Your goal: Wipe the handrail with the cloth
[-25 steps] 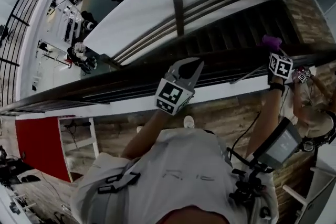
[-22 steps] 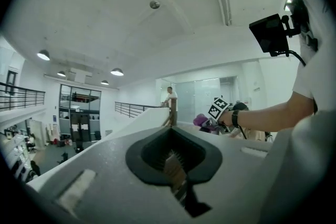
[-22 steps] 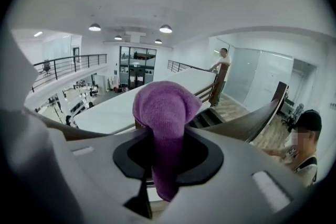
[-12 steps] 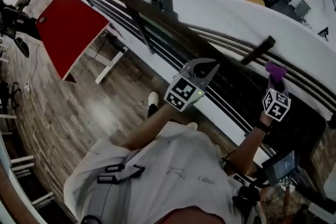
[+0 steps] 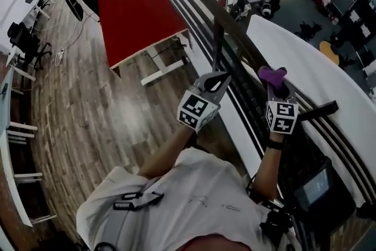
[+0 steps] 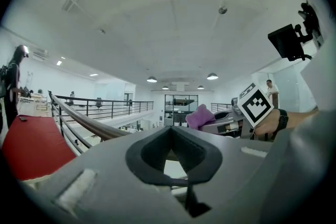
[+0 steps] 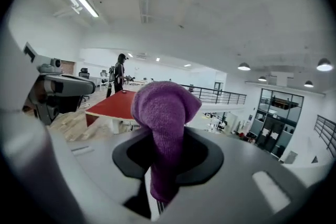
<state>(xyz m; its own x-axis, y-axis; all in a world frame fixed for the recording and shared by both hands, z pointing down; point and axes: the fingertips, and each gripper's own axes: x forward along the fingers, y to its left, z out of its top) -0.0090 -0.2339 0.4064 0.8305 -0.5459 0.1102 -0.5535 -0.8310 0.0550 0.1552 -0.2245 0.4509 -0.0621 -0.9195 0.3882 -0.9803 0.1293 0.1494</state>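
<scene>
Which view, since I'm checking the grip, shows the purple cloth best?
The right gripper view: the purple cloth fills the centre, held in the right gripper, whose jaws have just been opening. The head view shows only a small tuft; the left gripper view, a distant lump.

We are wearing a white short-sleeved shirt (image 5: 200, 197) crossed by a grey strap (image 5: 117, 220) with black buckles (image 5: 138, 200), and a black wristband (image 5: 275, 143). Our left gripper (image 5: 222, 76) is showing a grey shell and a white cube (image 5: 198, 110) of black square markers.
</scene>
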